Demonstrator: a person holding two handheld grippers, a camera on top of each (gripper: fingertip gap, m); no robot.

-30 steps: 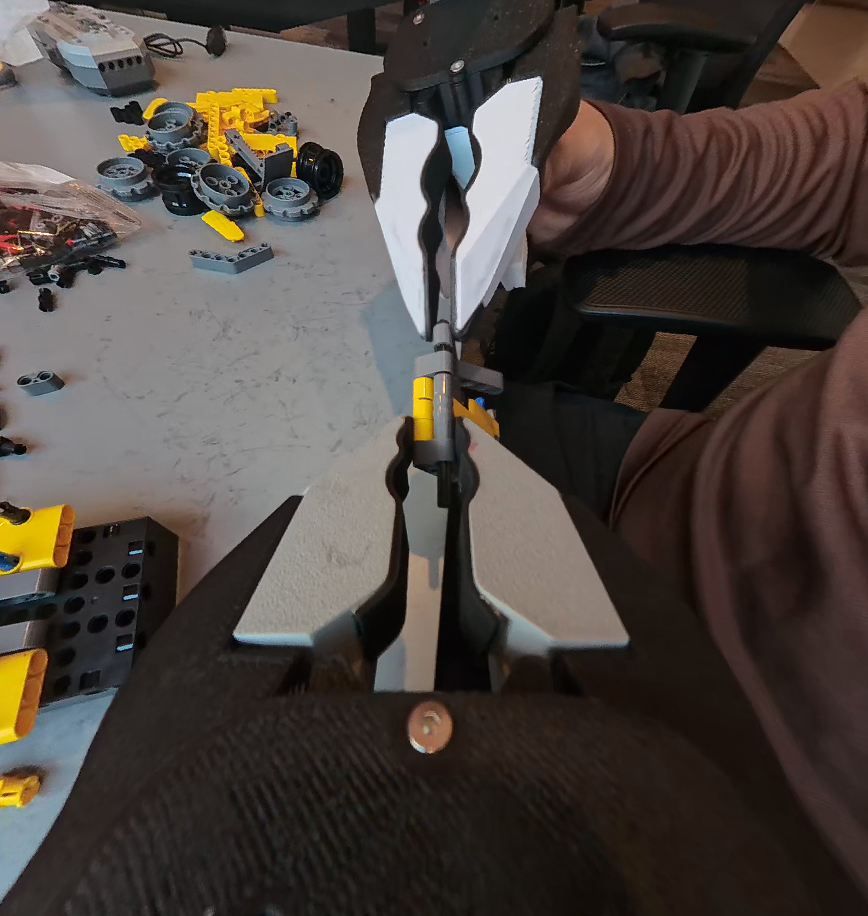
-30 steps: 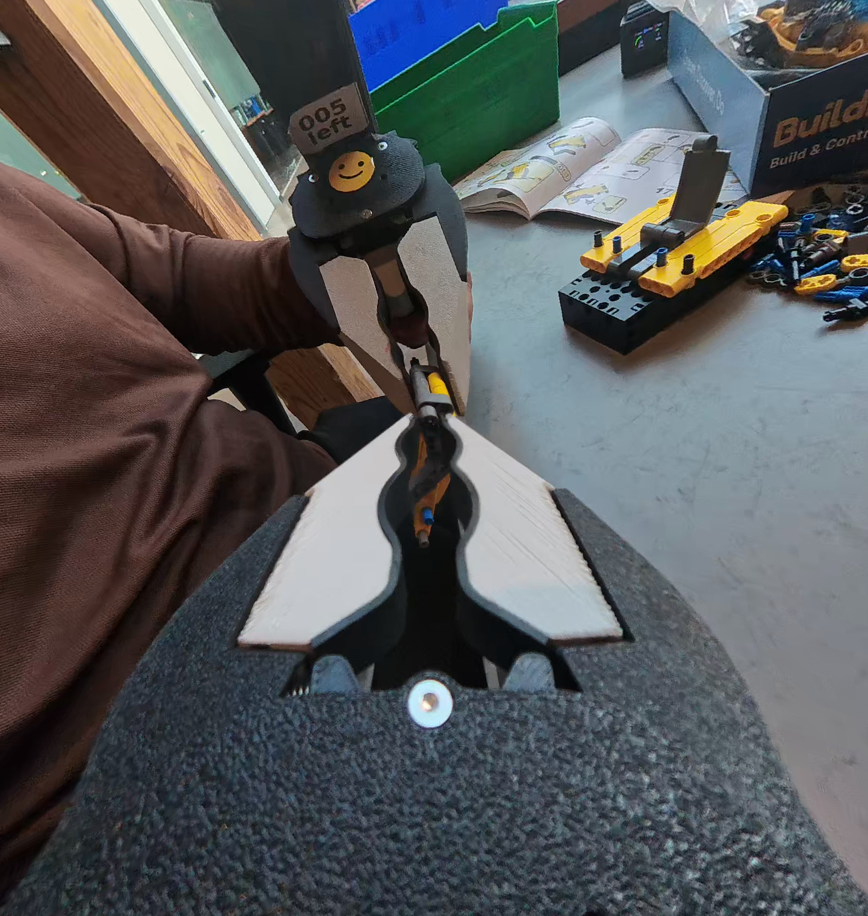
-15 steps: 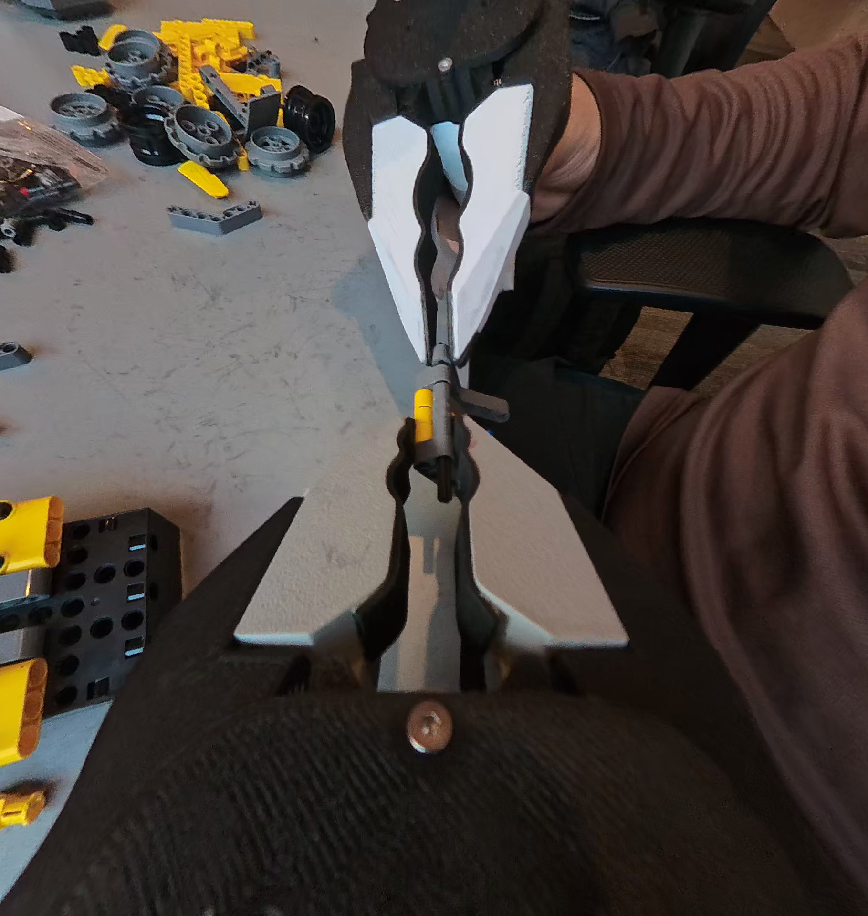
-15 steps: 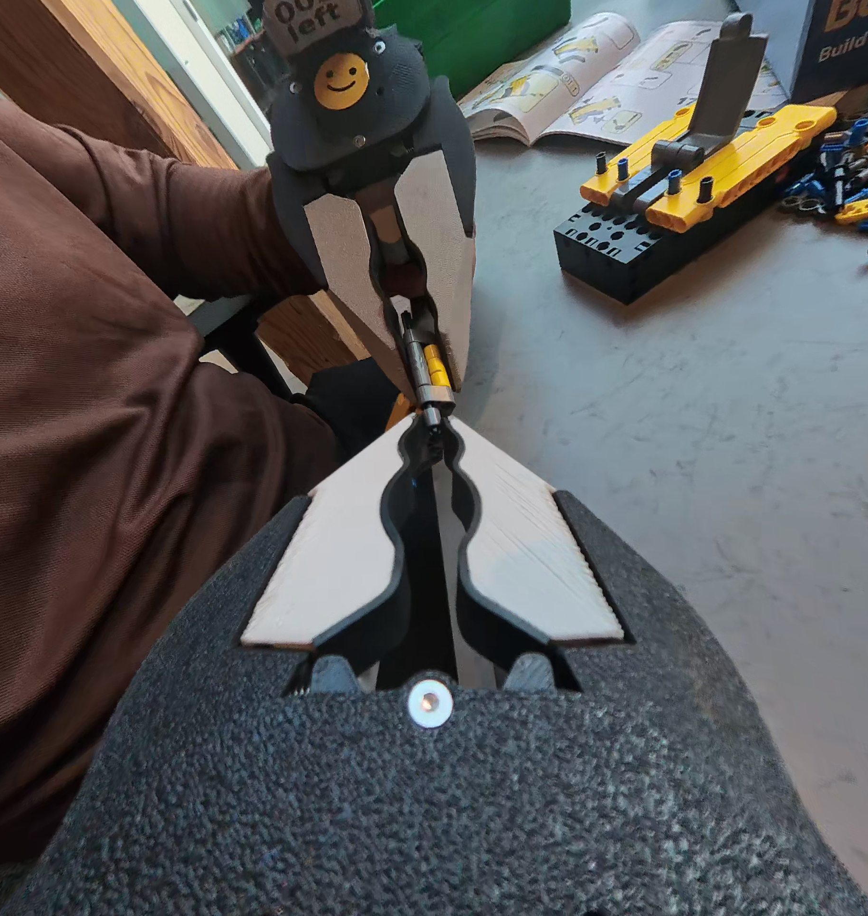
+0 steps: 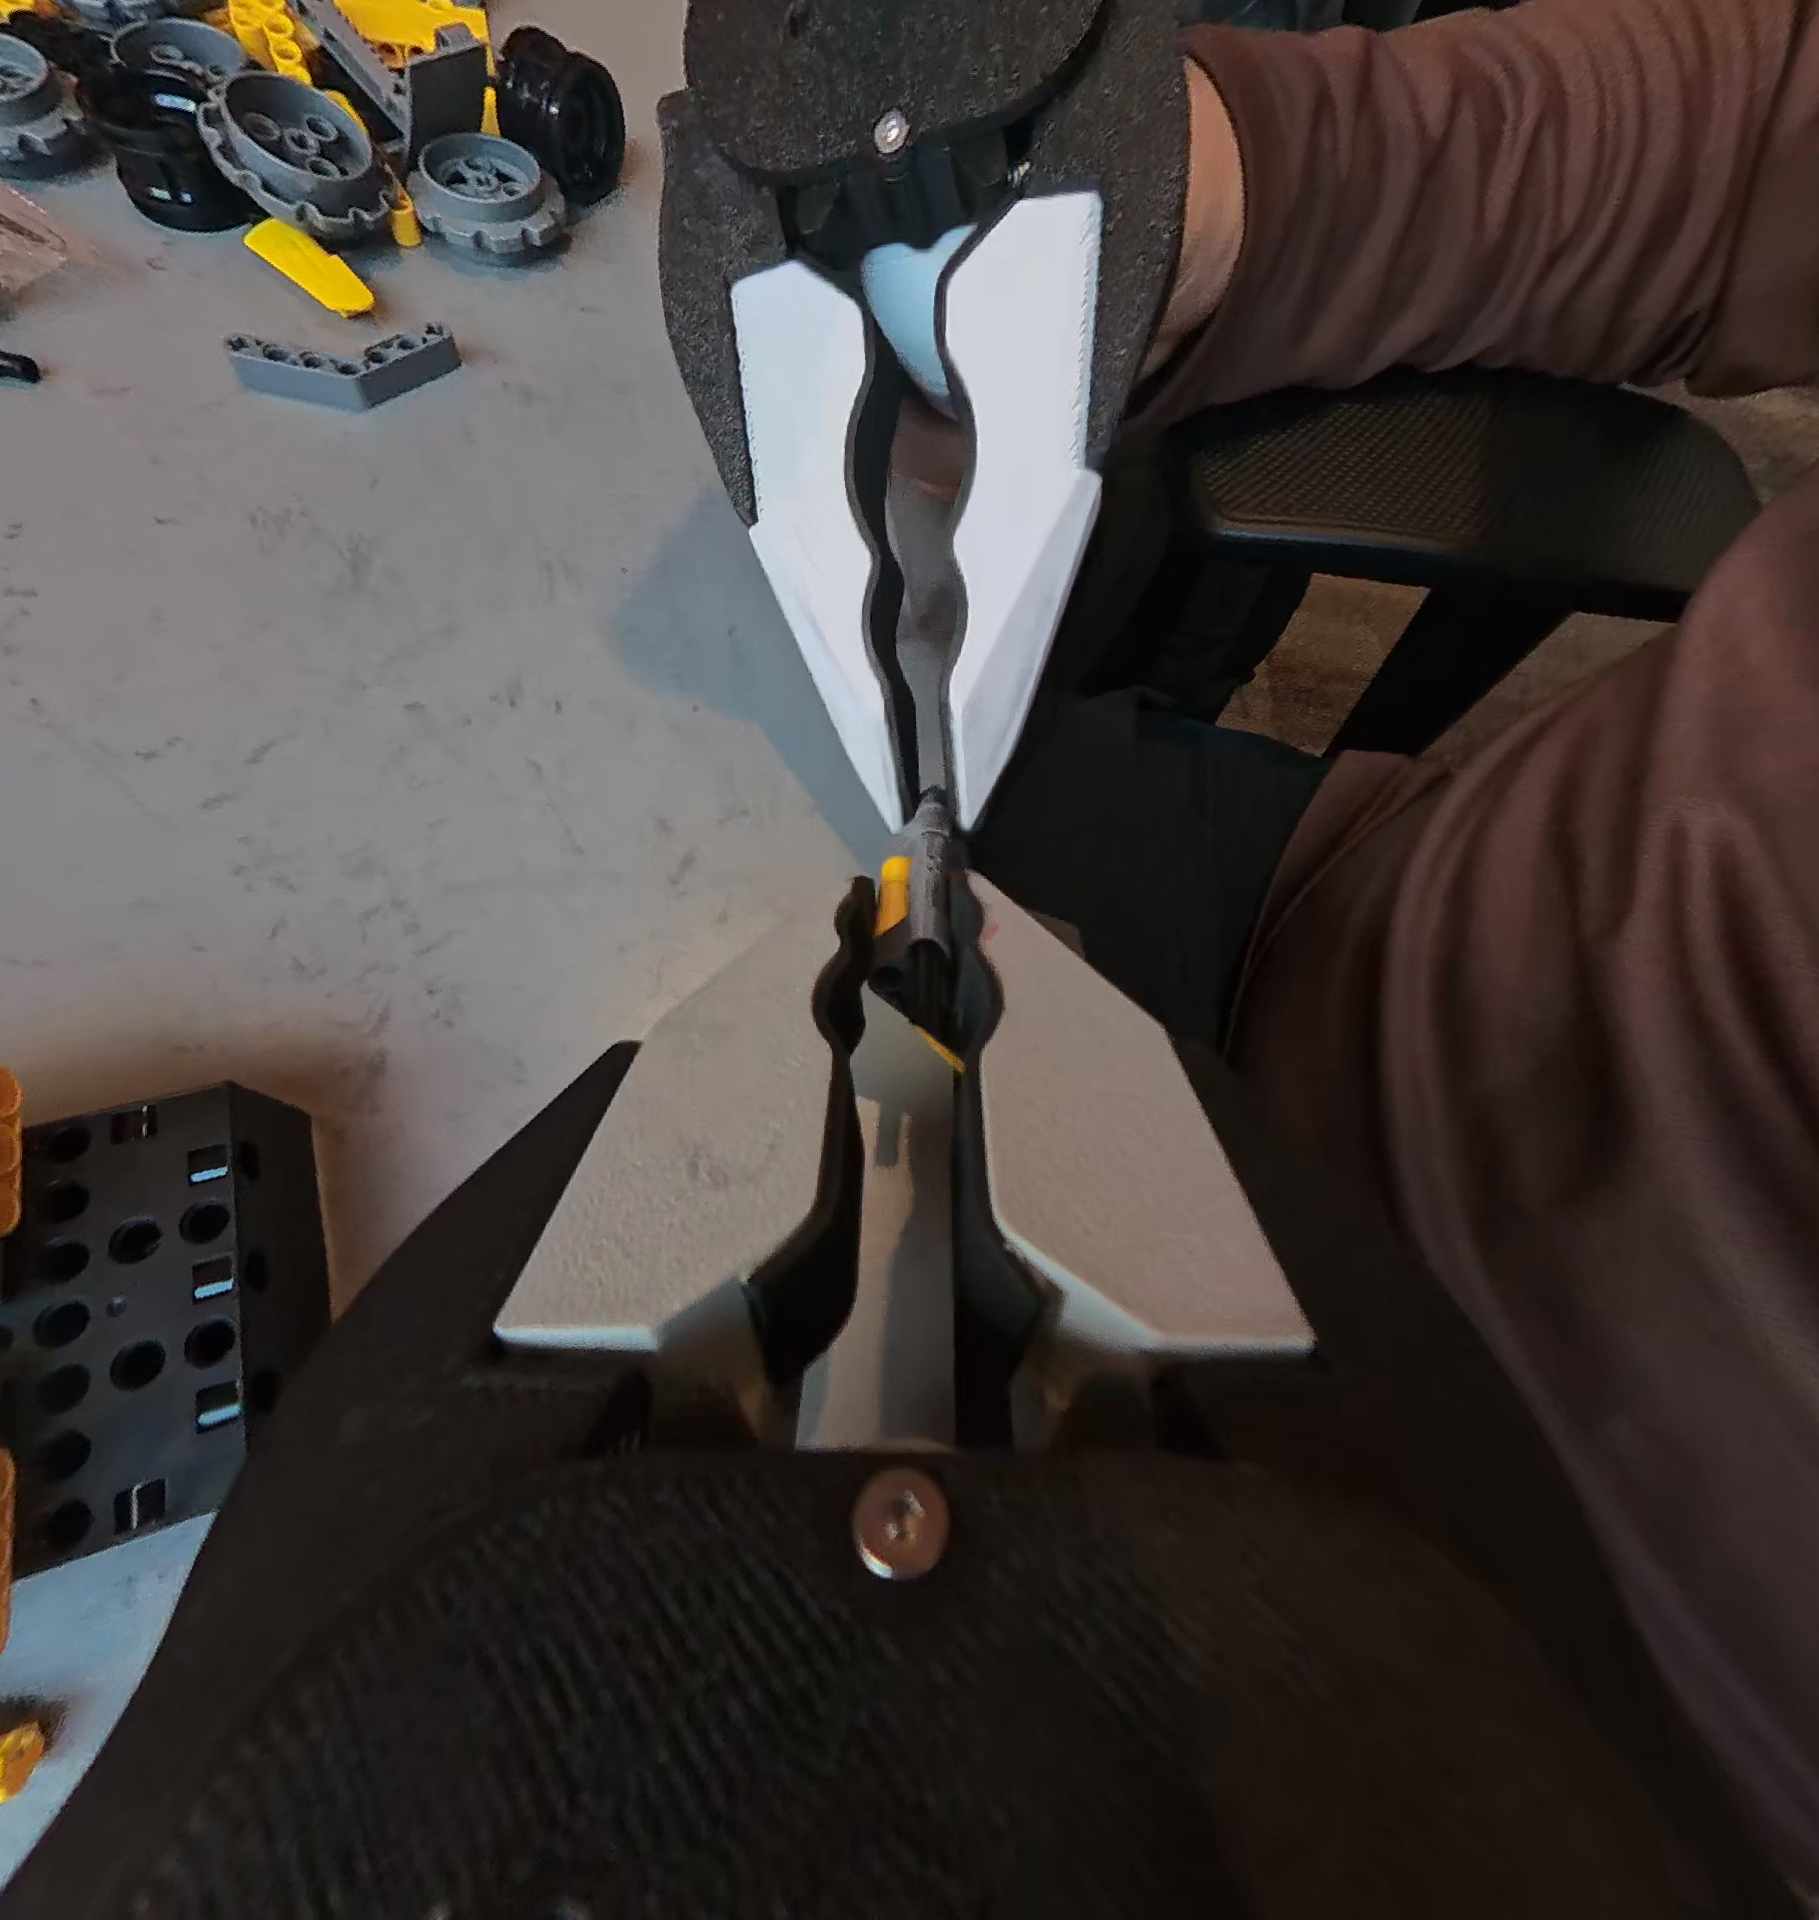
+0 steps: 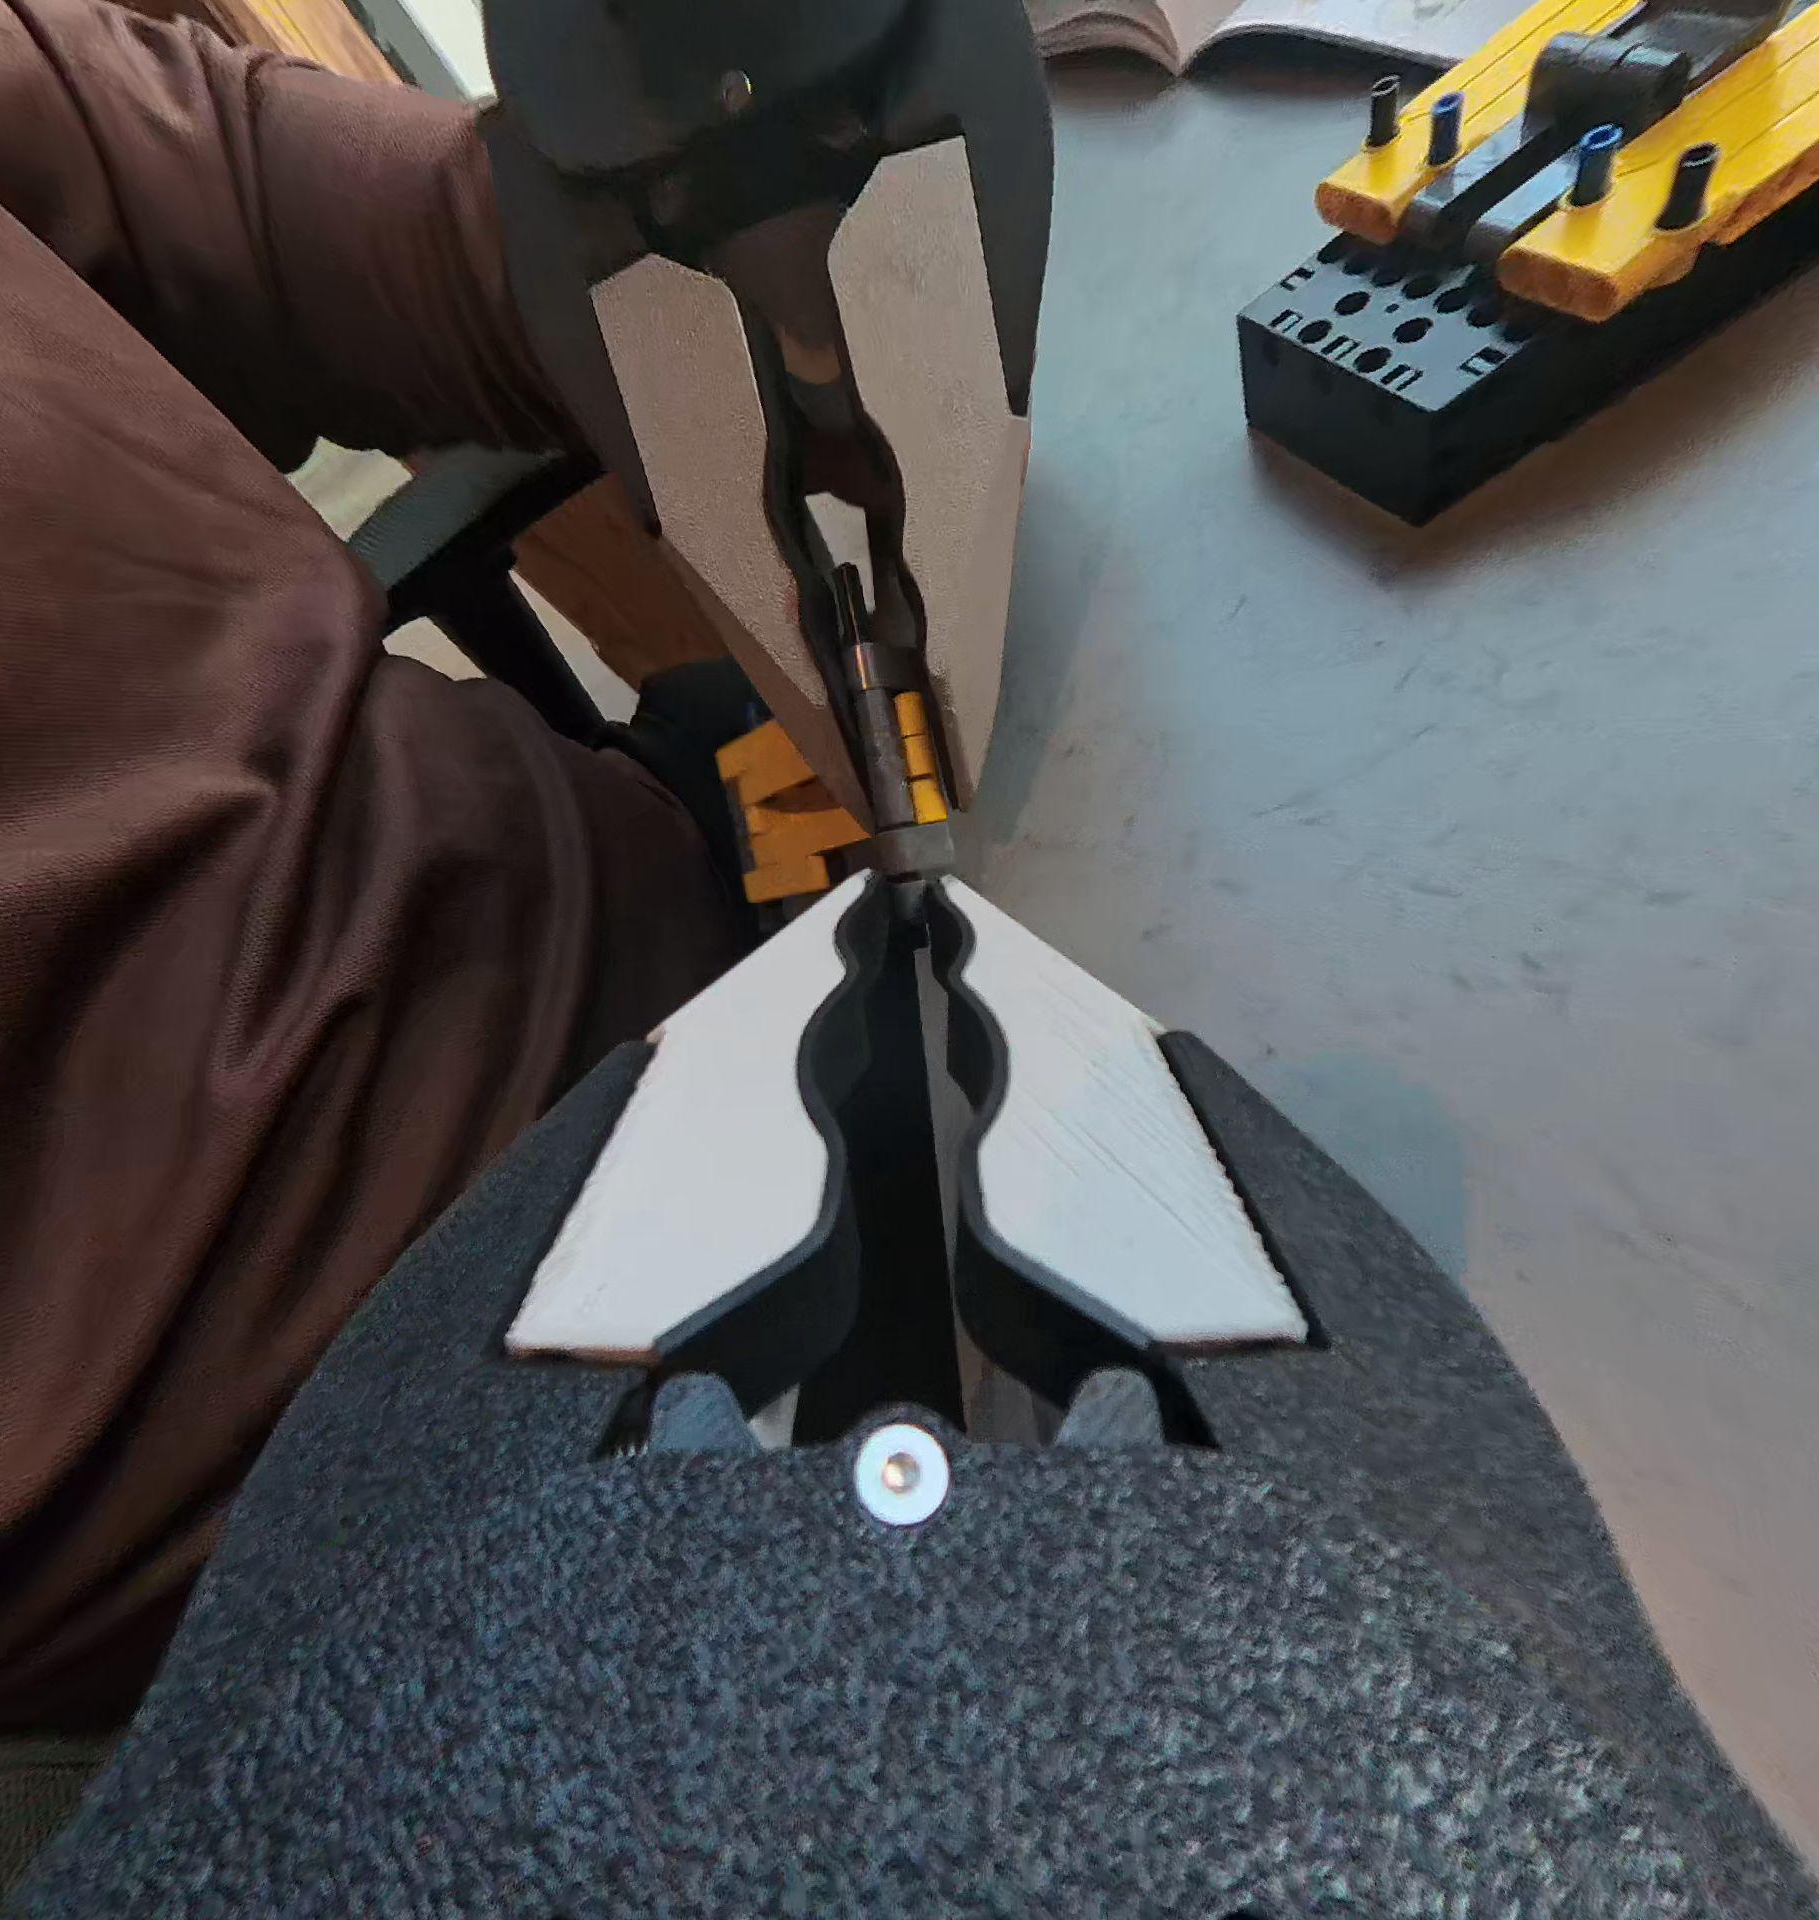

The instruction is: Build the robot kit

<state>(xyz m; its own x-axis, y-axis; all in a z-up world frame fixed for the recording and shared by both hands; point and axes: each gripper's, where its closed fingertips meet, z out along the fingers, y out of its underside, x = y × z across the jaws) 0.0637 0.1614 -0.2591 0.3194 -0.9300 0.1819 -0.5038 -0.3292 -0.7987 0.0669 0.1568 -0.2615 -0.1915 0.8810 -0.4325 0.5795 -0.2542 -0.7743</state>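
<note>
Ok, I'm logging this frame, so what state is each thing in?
left gripper: shut on the small grey and yellow assembly
right gripper: shut on the dark axle end
black perforated block: on the table, yellow beams attached
grey wheel hubs: loose on the table

The grey-and-yellow part [image 5: 920,914] sits pinched deep between the fingers [image 5: 1092,1122] of the left gripper [image 5: 910,935], its lower end out of sight. Wheels [image 5: 292,145] run off the top edge. The black block [image 6: 1404,416] with its yellow beams is cut off at right.
</note>
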